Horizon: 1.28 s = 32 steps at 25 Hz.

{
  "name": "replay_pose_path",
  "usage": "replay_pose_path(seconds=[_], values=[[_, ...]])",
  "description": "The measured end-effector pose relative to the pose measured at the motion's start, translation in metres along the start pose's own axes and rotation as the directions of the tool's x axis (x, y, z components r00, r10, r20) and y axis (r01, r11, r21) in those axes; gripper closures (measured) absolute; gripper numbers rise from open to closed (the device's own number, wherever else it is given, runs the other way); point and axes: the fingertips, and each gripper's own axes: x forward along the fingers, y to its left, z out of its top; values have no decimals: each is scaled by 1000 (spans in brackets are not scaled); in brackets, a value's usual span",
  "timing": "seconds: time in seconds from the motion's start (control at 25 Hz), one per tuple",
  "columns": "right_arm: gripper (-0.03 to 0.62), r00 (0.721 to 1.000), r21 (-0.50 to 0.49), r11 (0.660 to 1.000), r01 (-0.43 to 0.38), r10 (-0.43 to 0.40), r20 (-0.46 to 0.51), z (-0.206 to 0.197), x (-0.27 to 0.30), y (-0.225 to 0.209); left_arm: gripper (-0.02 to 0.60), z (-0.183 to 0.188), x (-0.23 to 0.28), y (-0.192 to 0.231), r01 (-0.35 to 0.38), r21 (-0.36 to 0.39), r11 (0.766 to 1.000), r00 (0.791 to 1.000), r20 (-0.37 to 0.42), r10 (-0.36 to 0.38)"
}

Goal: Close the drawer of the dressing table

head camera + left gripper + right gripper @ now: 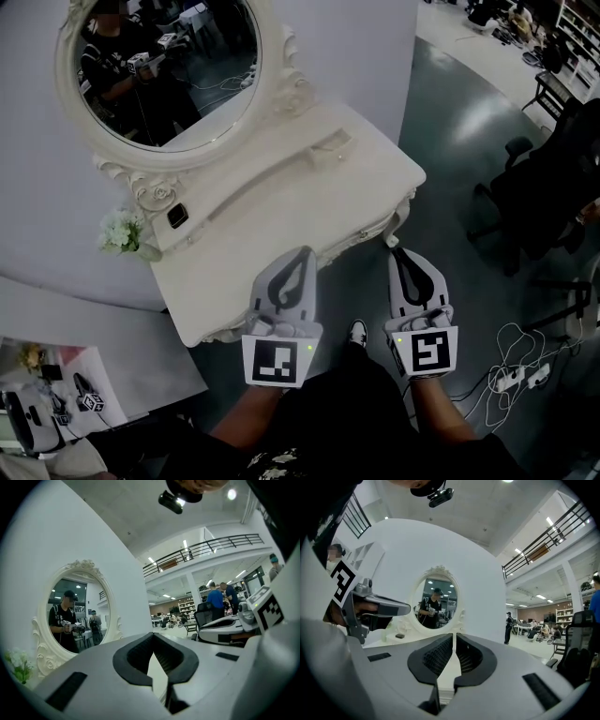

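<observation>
A person stood before the white dressing table (361, 173), which was set against a pale wall, a two-jaw gripper in each hand. The left gripper (302, 251) pointed at the middle of the table's near edge. The right gripper (397, 249) hung just beside it, near the front corner. Both pairs of jaws were pressed together, with nothing between them. The drawer (339, 246) lay under that near edge (its front could not be told from the trim in the head view). An oval mirror (169, 66) reflected the person, and white flowers (120, 230) stood at the table's left end.
</observation>
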Motion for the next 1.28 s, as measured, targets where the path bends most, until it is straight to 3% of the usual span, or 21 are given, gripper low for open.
replay_pose_path(seconds=[0.24,0.4,0.76,1.28], values=[[585,998,-4,998,-60,60,5,-6,37,-21,578,-3,34,8,-54,-2,999,998,-22,54],[511,993,-6,993,-114,114,-13,-12,61,-31,578,-8,54,11,-79,4,997,996,-40,79],[505,985,1,986,-169,169,-27,-27,98,-41,578,-19,78,23,-136,17,991,988,-73,136],[507,980,19,983,-181,182,-86,-66,152,-45,578,-57,136,51,-102,-33,994,987,-129,97]])
